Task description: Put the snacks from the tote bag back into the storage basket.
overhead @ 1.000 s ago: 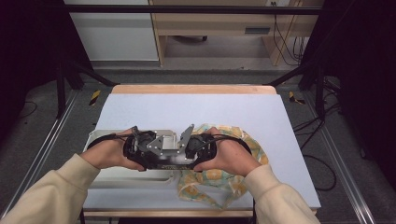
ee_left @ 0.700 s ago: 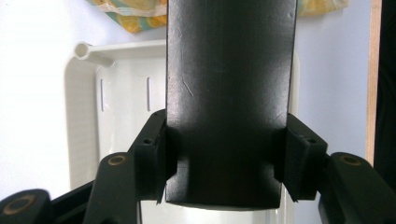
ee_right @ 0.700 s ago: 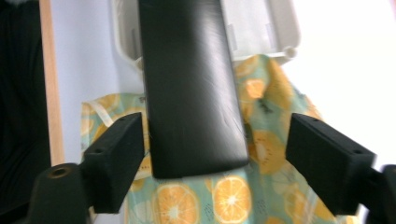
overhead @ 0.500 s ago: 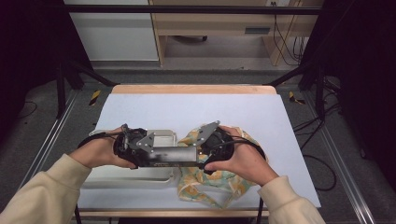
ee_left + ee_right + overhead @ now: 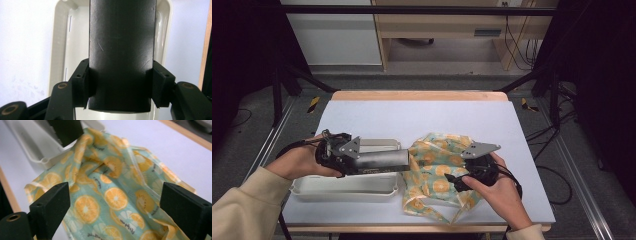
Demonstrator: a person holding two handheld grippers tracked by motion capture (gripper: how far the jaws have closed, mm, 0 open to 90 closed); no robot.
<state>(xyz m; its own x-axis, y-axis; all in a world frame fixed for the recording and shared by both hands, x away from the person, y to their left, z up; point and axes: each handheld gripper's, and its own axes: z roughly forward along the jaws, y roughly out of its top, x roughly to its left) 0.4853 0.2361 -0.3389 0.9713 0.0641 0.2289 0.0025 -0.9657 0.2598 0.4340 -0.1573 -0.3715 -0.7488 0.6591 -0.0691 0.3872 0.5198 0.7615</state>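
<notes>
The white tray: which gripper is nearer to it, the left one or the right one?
Left. The left gripper hangs directly over the white tray, clamped on a dark cylinder. The right gripper, jaws just opened, is off to its side, above the orange-print cloth.

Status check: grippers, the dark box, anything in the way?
Left gripper clamps the dark box over the white tray. Right gripper open, just released, over the orange-print bag. Nothing blocking.

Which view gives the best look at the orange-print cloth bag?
The right gripper view: the bag lies close up, its print and folds sharp. The high view shows the whole bag small, beside the white tray. The left gripper view looks at the tray instead.
</notes>
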